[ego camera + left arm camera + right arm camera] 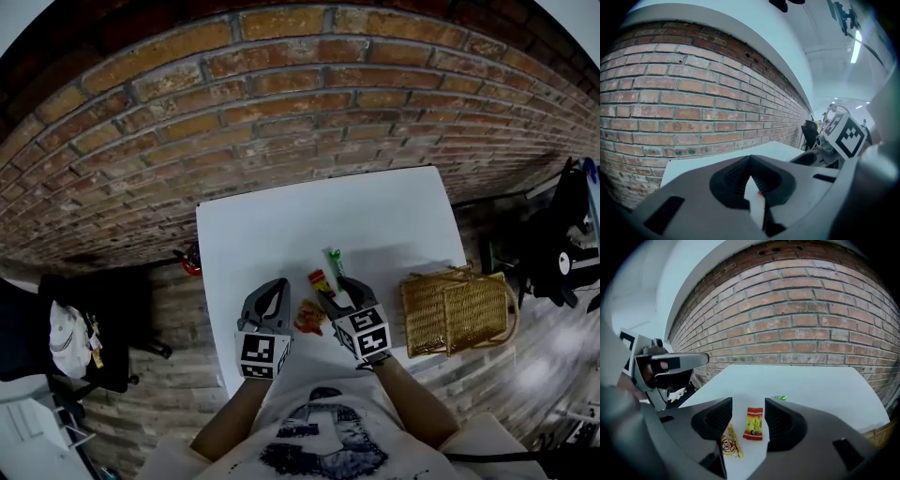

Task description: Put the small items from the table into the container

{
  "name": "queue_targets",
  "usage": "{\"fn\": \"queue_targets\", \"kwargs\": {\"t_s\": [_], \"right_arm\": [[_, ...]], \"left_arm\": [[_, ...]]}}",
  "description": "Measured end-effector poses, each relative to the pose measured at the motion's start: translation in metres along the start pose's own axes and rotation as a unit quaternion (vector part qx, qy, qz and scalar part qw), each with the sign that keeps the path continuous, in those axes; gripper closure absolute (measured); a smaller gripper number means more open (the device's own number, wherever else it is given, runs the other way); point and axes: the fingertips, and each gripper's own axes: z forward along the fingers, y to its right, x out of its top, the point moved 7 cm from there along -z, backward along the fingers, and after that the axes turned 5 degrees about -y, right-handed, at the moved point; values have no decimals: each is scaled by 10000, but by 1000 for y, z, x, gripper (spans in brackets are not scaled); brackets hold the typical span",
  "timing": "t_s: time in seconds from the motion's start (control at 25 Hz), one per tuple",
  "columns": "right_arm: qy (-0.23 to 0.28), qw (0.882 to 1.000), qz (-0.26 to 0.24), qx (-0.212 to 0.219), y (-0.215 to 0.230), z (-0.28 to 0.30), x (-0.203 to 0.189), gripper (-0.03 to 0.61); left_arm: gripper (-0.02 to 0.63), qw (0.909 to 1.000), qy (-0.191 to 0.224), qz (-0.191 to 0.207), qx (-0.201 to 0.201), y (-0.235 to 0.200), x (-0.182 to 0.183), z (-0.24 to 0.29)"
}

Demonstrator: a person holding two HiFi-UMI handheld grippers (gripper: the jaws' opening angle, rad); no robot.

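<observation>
On the white table [281, 234] lie a red-and-yellow packet [321, 280], a small green wrapper [334, 258] behind it and an orange-yellow snack packet [309, 317] nearer the front edge. My right gripper [336, 289] hovers low over the red packet [753, 423], which lies on the table in line with its open jaws [747, 411]; the pads do not touch it. The yellow packet [731, 444] shows by the left jaw, the green wrapper [780, 398] beyond the right one. My left gripper [274, 289] is beside the snack packet, its jaws [750, 164] together with nothing in them.
A wicker basket [459, 309] with its lid flapped open stands off the table's right front corner. A brick wall runs behind the table. A black chair [84, 337] with things on it stands to the left, dark equipment [553, 244] to the right.
</observation>
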Motion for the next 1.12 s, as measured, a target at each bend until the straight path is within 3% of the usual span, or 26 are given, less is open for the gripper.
{"fn": "queue_targets", "kwargs": {"t_s": [1.12], "right_arm": [[-1225, 9918, -352, -108, 6, 70, -41, 356]], "left_arm": [[568, 9986, -424, -309, 27, -21, -21, 28]]}}
